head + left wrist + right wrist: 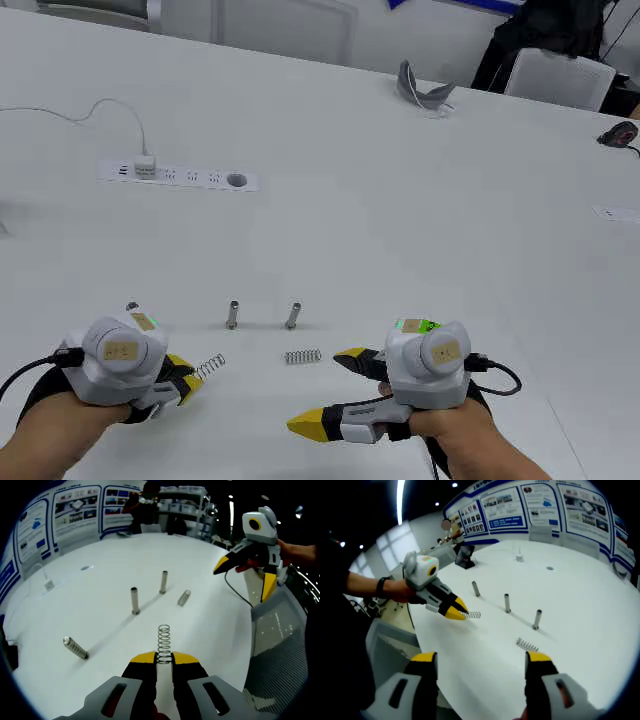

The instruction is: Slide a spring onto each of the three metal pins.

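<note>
1. Head view, near edge of the white workbench (420, 250): my left gripper (188, 380), grey and white with yellow-tipped jaws, is clamped on one end of a small coiled steel spring (210, 366). The spring juts out past the tips toward the pins. In the left gripper view the same spring (163, 641) rises from between the closed tips.

2. At the same near edge, my right gripper (328, 390) is held low with its yellow-tipped jaws spread wide and nothing between them. The right gripper view shows the same wide gap.

3. Just beyond the tips, a loose steel spring (302, 356) lies flat on the workbench between the two grippers. It sits near the foot of the pins and touches none of them.

4. Behind it, the middle silver metal pin (232, 314) and the right-hand silver metal pin (293, 315) stand upright side by side, both bare.

5. Level with them, the top of the third silver metal pin (131, 306) peeks over my left gripper's body. In the left gripper view it (75, 647) seems wrapped in coils, though I cannot be sure.

6. Farther back, a long white power strip (180, 175) lies flat, with a white plug adapter (145, 163) seated in it and a thin white cable (60, 115) trailing away.

7. Near the far edge sits a crumpled grey object (422, 92).
</note>
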The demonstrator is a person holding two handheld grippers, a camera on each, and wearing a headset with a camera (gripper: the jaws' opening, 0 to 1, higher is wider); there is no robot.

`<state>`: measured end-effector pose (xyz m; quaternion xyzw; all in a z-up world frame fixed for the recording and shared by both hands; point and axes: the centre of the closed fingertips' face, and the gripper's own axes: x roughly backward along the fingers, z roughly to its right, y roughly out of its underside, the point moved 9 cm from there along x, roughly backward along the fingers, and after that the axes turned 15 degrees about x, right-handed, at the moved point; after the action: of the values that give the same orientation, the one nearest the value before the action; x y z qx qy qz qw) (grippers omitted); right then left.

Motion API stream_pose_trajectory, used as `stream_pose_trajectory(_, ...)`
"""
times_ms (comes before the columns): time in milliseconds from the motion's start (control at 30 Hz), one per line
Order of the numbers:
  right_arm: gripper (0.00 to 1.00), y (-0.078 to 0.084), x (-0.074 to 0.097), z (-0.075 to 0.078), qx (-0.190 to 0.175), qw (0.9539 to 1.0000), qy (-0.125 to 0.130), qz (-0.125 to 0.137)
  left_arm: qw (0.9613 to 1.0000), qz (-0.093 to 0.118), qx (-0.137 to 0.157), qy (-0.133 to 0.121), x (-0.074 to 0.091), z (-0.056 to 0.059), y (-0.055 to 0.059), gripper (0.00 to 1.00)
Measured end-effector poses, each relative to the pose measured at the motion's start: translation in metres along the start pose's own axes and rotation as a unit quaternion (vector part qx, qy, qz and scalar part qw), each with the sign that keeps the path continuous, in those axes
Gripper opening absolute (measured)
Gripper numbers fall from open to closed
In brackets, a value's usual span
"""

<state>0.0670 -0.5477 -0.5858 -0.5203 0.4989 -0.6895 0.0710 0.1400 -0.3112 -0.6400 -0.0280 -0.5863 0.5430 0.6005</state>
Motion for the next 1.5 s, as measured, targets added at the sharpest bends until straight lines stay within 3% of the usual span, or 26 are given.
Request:
stream_pose_trajectory(133,0.72,-0.002,-0.004,-0.002,0.001,1.0,-0.006,0.004,0.9997,0.01,0.022,0.008,0.009,0.002,0.005,0.11)
stream_pose_trajectory(467,0.71,-0.009,-0.017,-0.009,0.004,0.9997,-0.021,0.009,0.9993,0.024,0.029,-0.001,0.029,0.001,0.016,0.11)
stream_pose_trajectory(833,0.7,-0.015,-0.032,-0.021,0.013,0.9988,-0.046,0.007,0.9991,0.037,0.021,0.0,0.048,0.008,0.023,0.11)
stream_pose_trajectory(1200,0.68,-0.027,-0.039,-0.025,0.02,0.9976,-0.065,0.014,0.999,0.044,0.006,0.005,0.065,0.016,0.023,0.11)
stream_pose_trajectory(1500,0.63,-0.035,-0.043,-0.031,0.027,0.9958,-0.084,0.024,0.9985,0.051,-0.014,0.017,0.071,0.023,0.011,0.11)
